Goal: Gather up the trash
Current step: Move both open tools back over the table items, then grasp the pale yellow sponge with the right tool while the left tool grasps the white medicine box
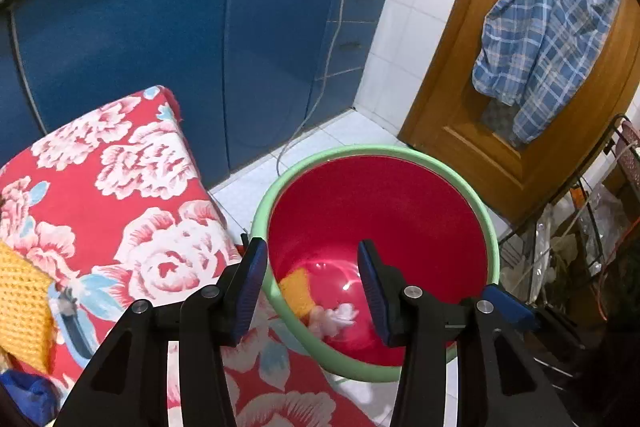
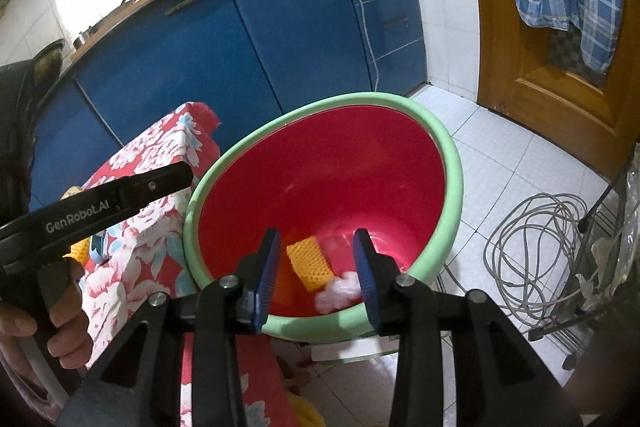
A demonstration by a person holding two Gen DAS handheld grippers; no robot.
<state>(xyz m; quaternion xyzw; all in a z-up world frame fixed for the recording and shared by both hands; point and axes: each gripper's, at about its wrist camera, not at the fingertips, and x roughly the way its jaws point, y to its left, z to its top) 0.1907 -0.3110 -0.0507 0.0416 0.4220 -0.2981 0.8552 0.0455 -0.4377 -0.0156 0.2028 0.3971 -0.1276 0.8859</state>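
Observation:
A red bin with a green rim (image 1: 494, 239) (image 2: 452, 147) stands on the floor beside a table with a red floral cloth (image 1: 120, 195) (image 2: 160, 155). Inside it lie a yellow foam net (image 1: 296, 291) (image 2: 310, 261) and a blurred white crumpled wad (image 1: 336, 315) (image 2: 338, 291). My left gripper (image 1: 312, 283) is open and empty above the bin's near rim. My right gripper (image 2: 318, 267) is open and empty over the bin. The left gripper's body (image 2: 120, 195) shows at the left in the right wrist view. Another yellow foam net (image 1: 22, 303) lies on the cloth.
Blue cabinets (image 1: 160, 39) run behind the table, with a white cord (image 1: 332, 39) hanging down. A wooden door (image 1: 500, 107) with a plaid shirt (image 1: 548, 15) is to the right. A wire rack (image 1: 580, 227) and coiled grey cable (image 2: 536, 239) are on the floor at right.

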